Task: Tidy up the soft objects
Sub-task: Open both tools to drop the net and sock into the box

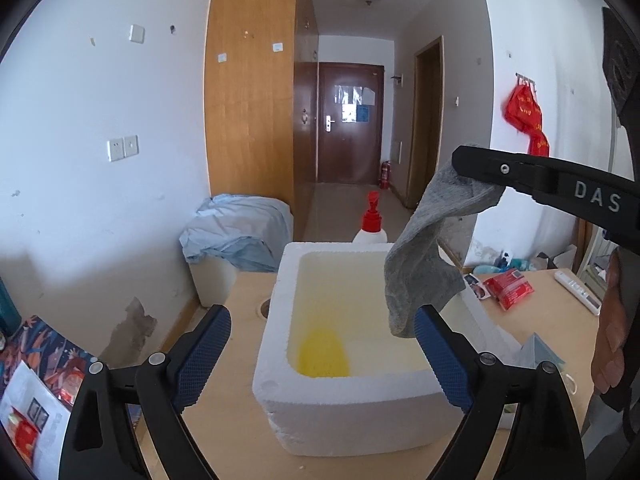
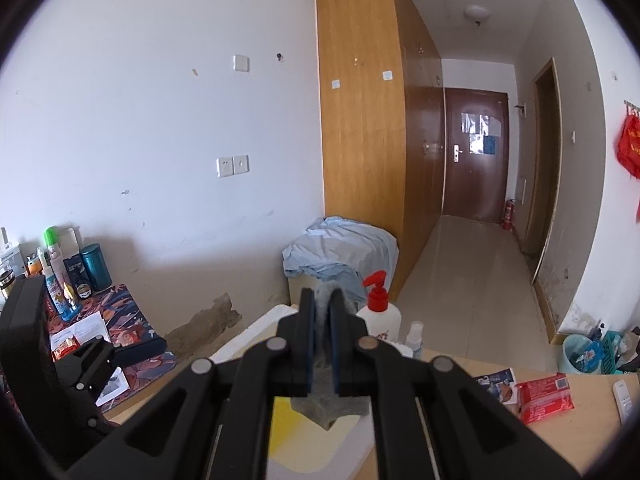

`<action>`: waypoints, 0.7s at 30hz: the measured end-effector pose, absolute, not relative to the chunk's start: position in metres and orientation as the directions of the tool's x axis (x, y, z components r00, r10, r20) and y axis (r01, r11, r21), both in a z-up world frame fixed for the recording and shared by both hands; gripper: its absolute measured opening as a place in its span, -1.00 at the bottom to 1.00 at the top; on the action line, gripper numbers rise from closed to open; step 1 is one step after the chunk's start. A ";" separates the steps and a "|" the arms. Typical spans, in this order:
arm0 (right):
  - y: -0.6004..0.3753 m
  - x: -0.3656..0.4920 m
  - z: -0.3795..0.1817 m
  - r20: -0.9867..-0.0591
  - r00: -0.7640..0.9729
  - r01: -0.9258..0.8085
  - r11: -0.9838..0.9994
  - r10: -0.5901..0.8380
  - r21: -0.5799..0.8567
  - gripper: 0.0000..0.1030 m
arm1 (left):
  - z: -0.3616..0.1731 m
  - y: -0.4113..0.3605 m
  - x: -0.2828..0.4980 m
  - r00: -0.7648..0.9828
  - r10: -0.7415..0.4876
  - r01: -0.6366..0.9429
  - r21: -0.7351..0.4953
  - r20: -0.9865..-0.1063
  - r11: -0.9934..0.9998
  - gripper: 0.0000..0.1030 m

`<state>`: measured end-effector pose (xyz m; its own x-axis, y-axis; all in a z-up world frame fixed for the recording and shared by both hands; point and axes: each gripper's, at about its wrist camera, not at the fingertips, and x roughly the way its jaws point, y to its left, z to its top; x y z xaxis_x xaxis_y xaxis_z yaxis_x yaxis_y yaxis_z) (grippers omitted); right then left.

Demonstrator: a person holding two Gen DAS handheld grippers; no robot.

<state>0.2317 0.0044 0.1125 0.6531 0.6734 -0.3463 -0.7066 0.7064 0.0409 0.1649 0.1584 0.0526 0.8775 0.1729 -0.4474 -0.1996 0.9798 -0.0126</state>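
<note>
A grey sock (image 1: 424,264) hangs from my right gripper (image 1: 460,160), which reaches in from the upper right and is shut on the sock's top. The sock dangles over a white foam box (image 1: 276,384) on the wooden table. A yellow soft thing (image 1: 322,354) lies on the box floor. My left gripper (image 1: 322,320) stands open in front of the box with nothing pressed between its blue pads. The sock's lower end hangs just beside the left gripper's right finger (image 1: 440,356). In the right wrist view my right gripper (image 2: 323,300) pinches the sock (image 2: 324,400) above the box (image 2: 256,332).
A white lotion bottle with a red pump (image 1: 370,224) stands behind the box. To the right lie a red packet (image 1: 510,288) and a white remote (image 1: 578,292). A pale blue cloth (image 1: 236,236) covers a bin at the back left. A person's hand (image 1: 612,332) is at the right edge.
</note>
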 end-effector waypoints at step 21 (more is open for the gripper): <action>0.007 0.231 0.109 -0.335 0.648 -0.713 0.699 0.684 0.046 0.30 | 0.051 0.159 0.156 0.869 0.184 -0.209 -0.003 -0.459 0.978 0.81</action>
<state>0.2307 0.0071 0.1087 0.6484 0.6836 -0.3350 -0.7134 0.6992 0.0460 0.1560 0.1587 0.0511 0.8694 0.1841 -0.4586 -0.2089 0.9779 -0.0034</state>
